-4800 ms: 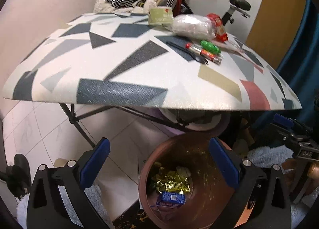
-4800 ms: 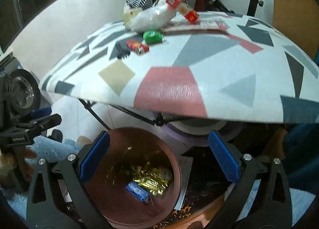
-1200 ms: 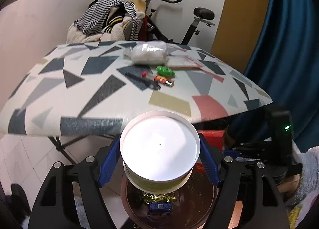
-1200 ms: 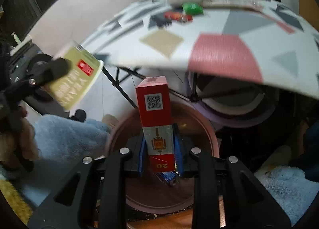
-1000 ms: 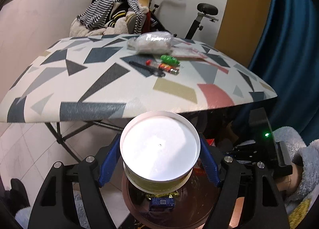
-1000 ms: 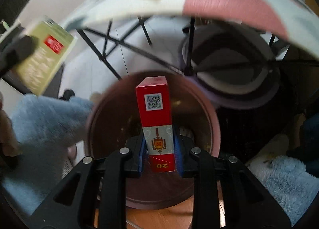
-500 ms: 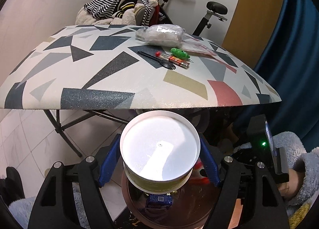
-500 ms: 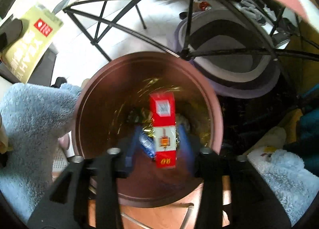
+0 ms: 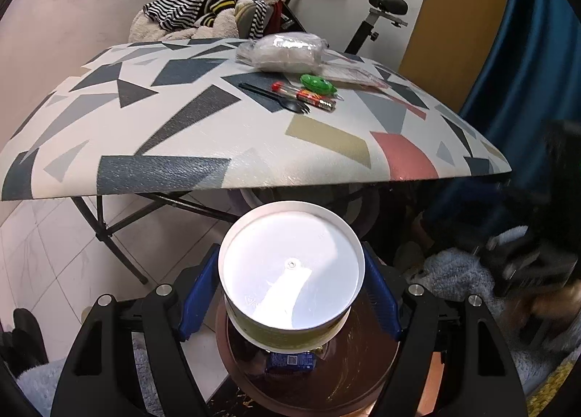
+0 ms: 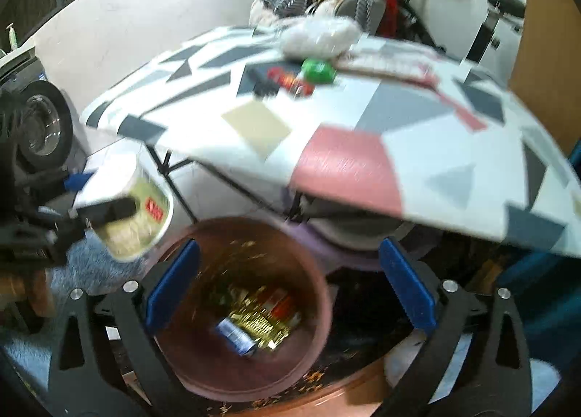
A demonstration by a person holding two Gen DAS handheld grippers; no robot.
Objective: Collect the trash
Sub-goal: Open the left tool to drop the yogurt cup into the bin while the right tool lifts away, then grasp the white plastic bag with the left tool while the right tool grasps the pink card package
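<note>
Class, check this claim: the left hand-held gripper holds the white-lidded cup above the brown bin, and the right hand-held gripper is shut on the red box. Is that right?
Not quite. The right hand-held gripper is open and empty in the right wrist view; the red box lies in the brown bin. The left hand-held gripper does hold the cup above it.

Right wrist view motion-blurred, cup (image 9: pixel 290 273) hiding bin (image 9: pixel 348 373) contents (mostly)

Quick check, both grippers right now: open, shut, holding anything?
Left gripper: shut on the lidded paper cup, over the brown bin.
Right gripper: open, holding nothing, above the bin.
</note>
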